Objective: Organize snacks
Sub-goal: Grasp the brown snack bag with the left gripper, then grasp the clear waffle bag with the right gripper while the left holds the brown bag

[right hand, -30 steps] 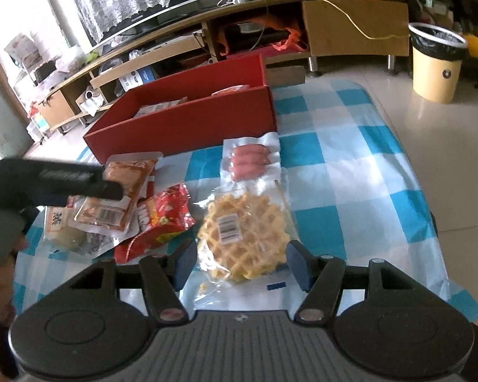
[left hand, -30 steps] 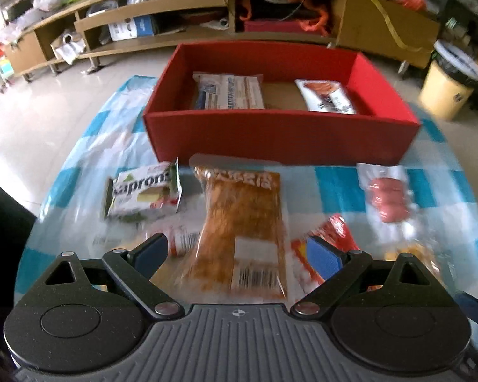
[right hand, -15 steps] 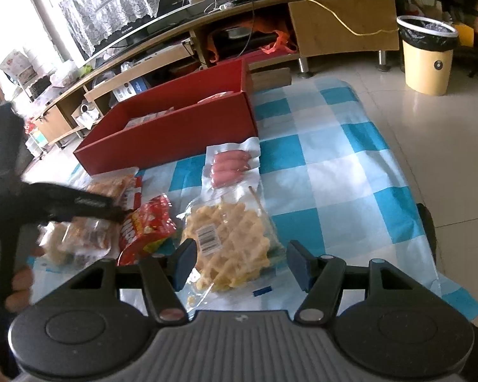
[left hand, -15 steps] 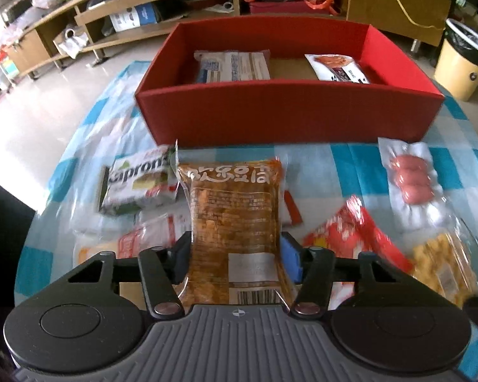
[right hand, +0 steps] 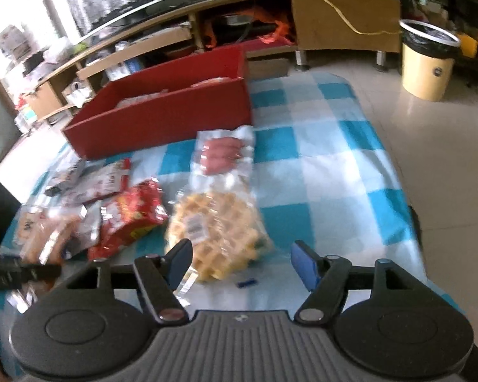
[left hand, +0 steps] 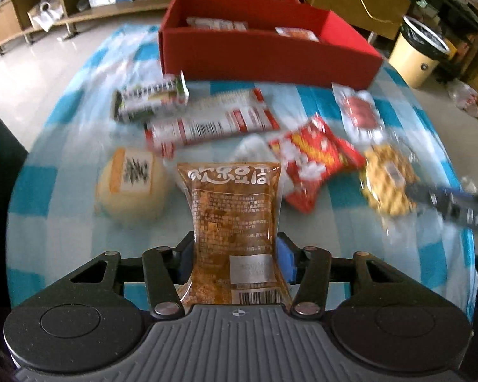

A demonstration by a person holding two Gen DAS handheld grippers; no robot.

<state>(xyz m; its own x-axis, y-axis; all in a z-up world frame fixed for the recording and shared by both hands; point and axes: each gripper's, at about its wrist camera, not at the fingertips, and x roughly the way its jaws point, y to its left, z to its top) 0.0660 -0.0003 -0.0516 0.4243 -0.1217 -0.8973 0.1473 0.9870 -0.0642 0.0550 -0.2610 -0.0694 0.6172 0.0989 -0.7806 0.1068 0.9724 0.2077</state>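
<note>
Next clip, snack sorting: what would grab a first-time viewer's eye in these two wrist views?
First, the brown snack pouch clamped upright in the left gripper, filling the centre of the left wrist view. Behind it, at the far end of the blue-checked tablecloth, sits the big red box, holding a couple of packets. The right gripper hangs open over the bagged waffle.

Each hand-held gripper (left hand: 235, 262) (right hand: 240, 264) is black with blue pads (right hand: 303, 262), silver screws and a ribbed grey body.

The box (left hand: 264, 54) sits at the table's (left hand: 350, 238) far side – two packets (left hand: 216, 24) inside it. Before it lie the snacks – bun (left hand: 130, 184) left, waffle (left hand: 387, 178) right.
</note>
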